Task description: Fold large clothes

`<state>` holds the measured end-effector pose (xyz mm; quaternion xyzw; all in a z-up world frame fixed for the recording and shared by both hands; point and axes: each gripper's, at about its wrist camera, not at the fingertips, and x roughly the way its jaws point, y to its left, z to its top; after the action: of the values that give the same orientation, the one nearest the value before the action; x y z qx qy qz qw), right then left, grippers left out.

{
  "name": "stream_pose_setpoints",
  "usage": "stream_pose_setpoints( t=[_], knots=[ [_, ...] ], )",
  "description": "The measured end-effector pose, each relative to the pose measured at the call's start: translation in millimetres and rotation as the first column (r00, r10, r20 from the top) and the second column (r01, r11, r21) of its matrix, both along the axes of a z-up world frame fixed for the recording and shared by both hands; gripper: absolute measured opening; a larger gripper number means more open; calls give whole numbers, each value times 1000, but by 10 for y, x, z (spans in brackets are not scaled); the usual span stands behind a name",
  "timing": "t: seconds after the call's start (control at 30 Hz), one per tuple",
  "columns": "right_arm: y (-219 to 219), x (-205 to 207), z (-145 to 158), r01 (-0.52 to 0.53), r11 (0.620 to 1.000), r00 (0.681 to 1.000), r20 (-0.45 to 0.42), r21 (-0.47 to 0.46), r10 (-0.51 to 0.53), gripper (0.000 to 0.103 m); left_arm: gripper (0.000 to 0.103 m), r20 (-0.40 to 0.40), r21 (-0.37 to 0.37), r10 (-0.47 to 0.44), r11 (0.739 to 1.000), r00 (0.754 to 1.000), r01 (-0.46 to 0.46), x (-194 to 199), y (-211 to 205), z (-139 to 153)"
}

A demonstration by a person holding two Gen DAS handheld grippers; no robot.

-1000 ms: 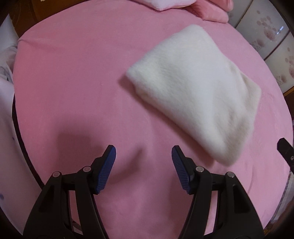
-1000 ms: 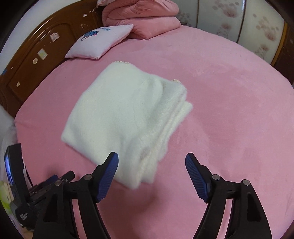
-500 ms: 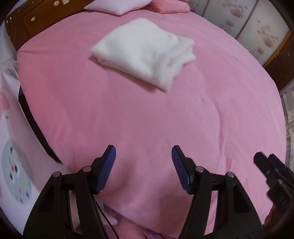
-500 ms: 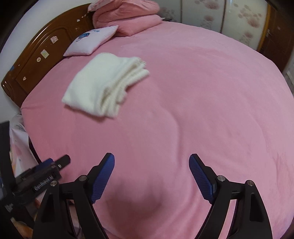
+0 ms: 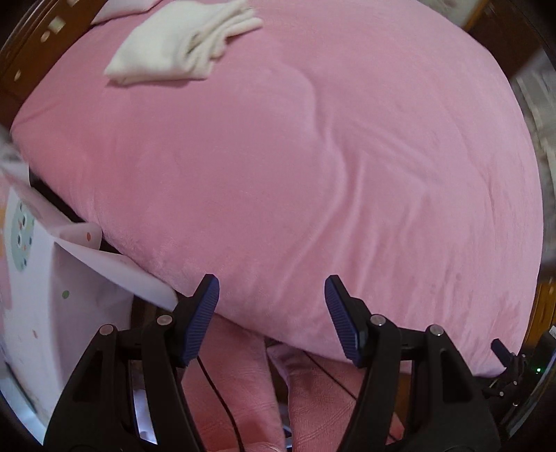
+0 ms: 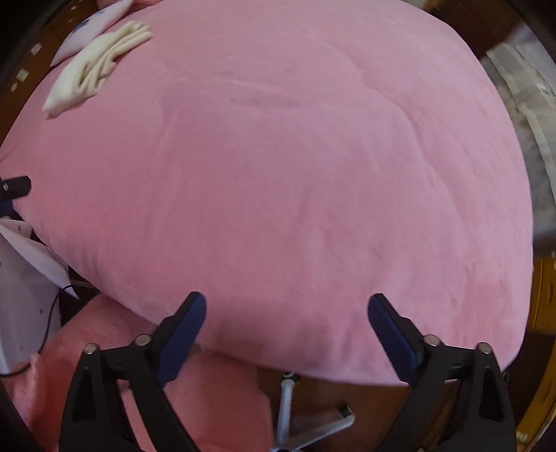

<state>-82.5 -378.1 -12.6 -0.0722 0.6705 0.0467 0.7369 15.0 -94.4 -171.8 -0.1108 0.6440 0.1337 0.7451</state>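
Observation:
A folded white fleecy garment (image 5: 180, 48) lies at the far left of the pink bed (image 5: 312, 156), near the headboard. It also shows in the right wrist view (image 6: 97, 66), far up left. My left gripper (image 5: 271, 313) is open and empty, out over the bed's near edge, far from the garment. My right gripper (image 6: 286, 330) is open and empty, also at the near edge of the bed (image 6: 295, 174).
A dark wooden headboard (image 5: 31, 45) runs along the far left. A pale pillow (image 6: 90, 27) lies beside the garment. White dotted fabric (image 5: 52, 295) hangs at lower left. Pink-clad legs (image 5: 260, 400) and a chair base (image 6: 288, 410) are below the bed edge.
Both grippers have pulled back from the folded garment to the bed's near edge. The garment now looks small and far away. Both grippers have stayed open.

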Motion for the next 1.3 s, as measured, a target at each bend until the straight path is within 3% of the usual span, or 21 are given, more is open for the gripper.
stream_pose_setpoints(
  t=[0.1,0.27,0.4,0.53,0.7,0.8,0.9,0.97,1.1,1.3],
  knots=[
    [-486,-268,57,139,990,990,-30,20,-139,102,60,-47,41,-90,995,995,92,3,-305,93],
    [-1108,-590,235,385,922,923,-28,39,-384,102,60,-33,94,-212,972,977,215,29,-718,344],
    [-1487,-691,429,461,887,887,10,36,-462,102,60,-48,66,-320,944,946,322,-54,-1086,476],
    [-1646,-773,599,453,891,891,27,38,-454,102,60,-40,6,-343,939,939,343,-169,-1336,507],
    [-1493,-736,908,431,902,901,24,33,-432,102,60,32,-32,-384,922,923,385,-309,-1483,595],
    [-1293,-771,1100,432,899,901,17,76,-434,102,60,10,-41,-328,944,945,328,-324,-1394,635],
    [-1074,-775,1303,450,883,890,11,134,-455,102,60,94,-85,-235,966,967,243,-359,-1188,831],
    [-918,-732,1426,450,878,890,3,161,-456,102,60,132,-65,-248,964,960,258,-362,-1105,932],
    [-550,-636,1668,366,922,925,57,127,-375,102,60,185,-18,-307,949,934,316,-405,-1017,1096],
    [-90,-612,1873,342,925,932,62,163,-356,102,60,208,70,-425,905,881,420,-535,-963,1259]
  ],
)
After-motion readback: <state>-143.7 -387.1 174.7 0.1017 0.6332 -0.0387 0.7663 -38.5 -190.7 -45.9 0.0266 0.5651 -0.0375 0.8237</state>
